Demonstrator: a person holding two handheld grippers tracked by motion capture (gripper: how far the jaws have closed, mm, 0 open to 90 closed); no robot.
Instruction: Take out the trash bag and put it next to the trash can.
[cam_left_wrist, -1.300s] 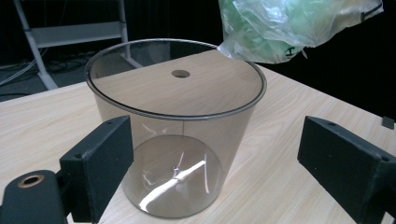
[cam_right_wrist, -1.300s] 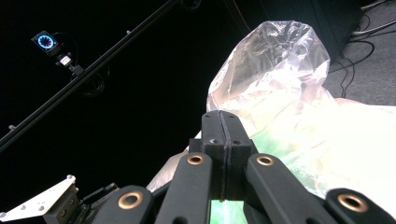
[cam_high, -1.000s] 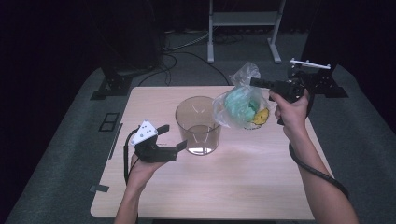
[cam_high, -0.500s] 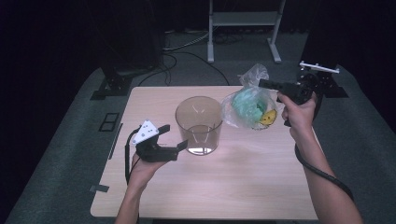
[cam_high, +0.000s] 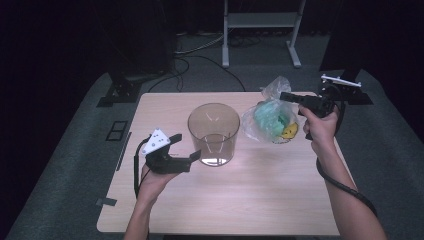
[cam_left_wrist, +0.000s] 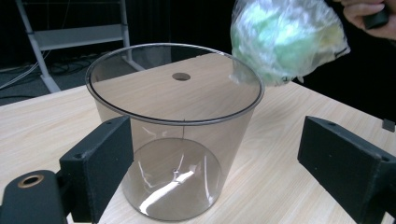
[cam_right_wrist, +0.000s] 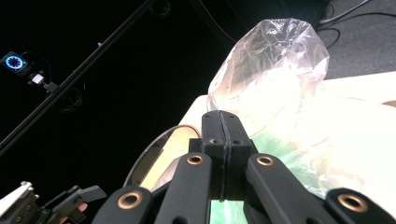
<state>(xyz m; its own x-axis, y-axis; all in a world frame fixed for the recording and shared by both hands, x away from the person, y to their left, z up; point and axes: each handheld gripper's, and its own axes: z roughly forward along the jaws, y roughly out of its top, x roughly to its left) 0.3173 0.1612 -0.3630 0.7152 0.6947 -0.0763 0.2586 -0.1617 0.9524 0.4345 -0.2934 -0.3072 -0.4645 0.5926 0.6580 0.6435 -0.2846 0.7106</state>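
My right gripper (cam_high: 289, 96) is pinched tight on the neck of the clear plastic bag (cam_high: 270, 121), its jaws pressed together in the right gripper view with the film bunched just above them. The bag hangs from that grip over the desk (cam_high: 260, 200) near its far right corner, swollen with something green and a bit of yellow; I cannot tell whether its bottom touches the desk top. It is just beside the transparent bin (cam_high: 214, 133), on the bin's right, and none of it is over the rim yet.

My left gripper (cam_high: 184, 147) sits with its jaws spread wide, one on each side of the bin's lower wall in the left gripper view, but the pads are not pressing on it. The bin stands upright near the middle of the desk, empty.

So, as I judge it, the pick-up is done and the bin is roughly framed. What is left: steady the bin, carry the bag over the rim, lower it in and let go.
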